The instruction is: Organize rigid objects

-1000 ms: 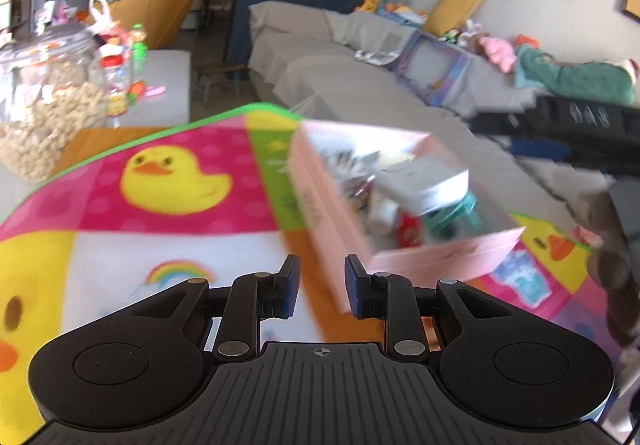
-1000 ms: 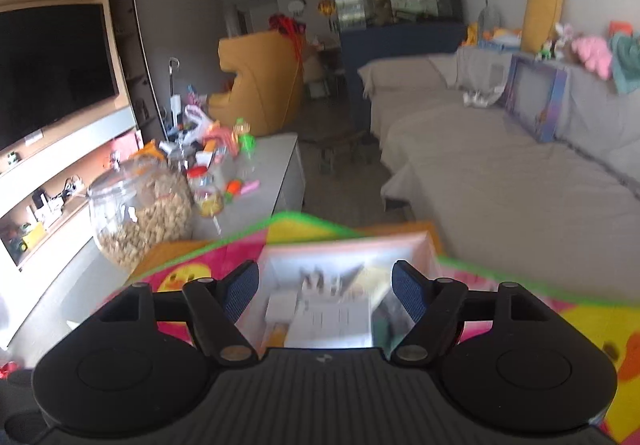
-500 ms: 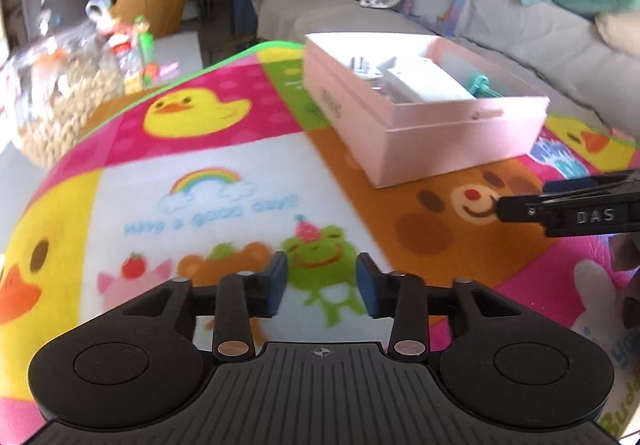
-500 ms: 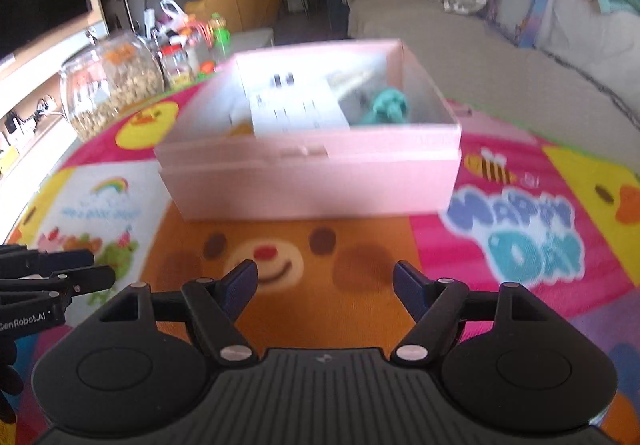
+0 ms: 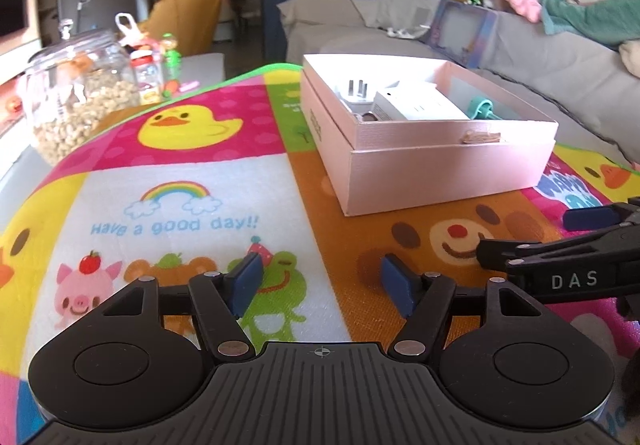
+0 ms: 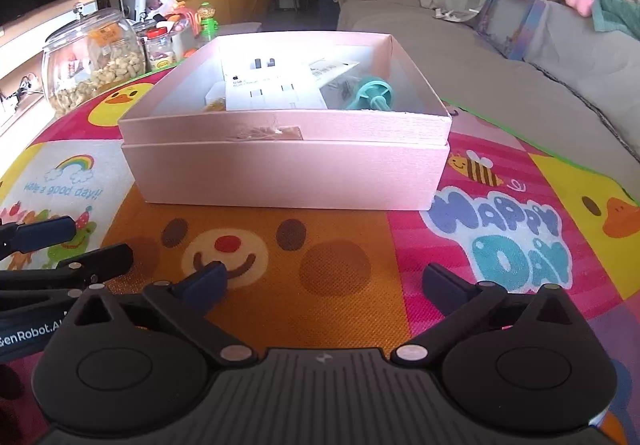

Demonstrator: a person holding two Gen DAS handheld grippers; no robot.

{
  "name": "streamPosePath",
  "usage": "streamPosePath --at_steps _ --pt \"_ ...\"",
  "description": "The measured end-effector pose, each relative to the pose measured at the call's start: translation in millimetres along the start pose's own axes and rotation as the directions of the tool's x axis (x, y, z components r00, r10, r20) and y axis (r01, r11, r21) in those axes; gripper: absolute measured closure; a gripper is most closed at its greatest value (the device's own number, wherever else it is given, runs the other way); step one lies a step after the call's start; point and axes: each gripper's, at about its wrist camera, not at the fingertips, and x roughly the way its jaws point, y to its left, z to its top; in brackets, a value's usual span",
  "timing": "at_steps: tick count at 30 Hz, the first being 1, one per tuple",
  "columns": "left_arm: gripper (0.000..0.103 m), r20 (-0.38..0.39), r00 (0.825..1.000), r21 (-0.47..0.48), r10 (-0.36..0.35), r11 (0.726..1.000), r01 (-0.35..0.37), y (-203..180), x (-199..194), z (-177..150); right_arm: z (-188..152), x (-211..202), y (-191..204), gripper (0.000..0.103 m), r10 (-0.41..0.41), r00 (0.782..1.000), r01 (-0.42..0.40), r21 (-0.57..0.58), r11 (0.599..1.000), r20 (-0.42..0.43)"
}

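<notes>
Nearest you, your left gripper (image 5: 320, 283) and right gripper (image 6: 324, 283) hover low over the mat (image 6: 332, 265), side by side and well apart from the box. Both are released: their jaws have just been opening, and nothing sits between either pair. That spread looks like readiness for the next pick (or a pause after letting go).

Farther out, at twelve o'clock from the right gripper and about one o'clock from the left, the pink box (image 6: 286, 169) rests flat on the counter, its long axis running across the right view, from nine to three. Its open top faces up, so items drop in easily. Inside, a white carton (image 6: 276, 91) lies flat, a teal piece (image 6: 374, 93) just beside it toward three o'clock.

At ten o'clock, beyond the mat, stands a glass jar (image 6: 94, 61).
</notes>
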Motion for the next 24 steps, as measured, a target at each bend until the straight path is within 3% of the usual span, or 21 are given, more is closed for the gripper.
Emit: streamPosePath --at_steps 6,24 --pt "0.033 0.015 0.999 0.001 0.041 0.999 -0.041 -5.4 -10.8 -9.1 -12.7 -10.0 -0.6 0.000 -0.030 0.999 0.029 0.031 0.999 0.036" --pt "0.031 0.018 0.999 -0.009 0.044 0.999 -0.043 -3.9 -7.4 -8.8 -19.6 -12.6 1.9 0.000 -0.056 0.996 0.052 0.050 0.997 0.069"
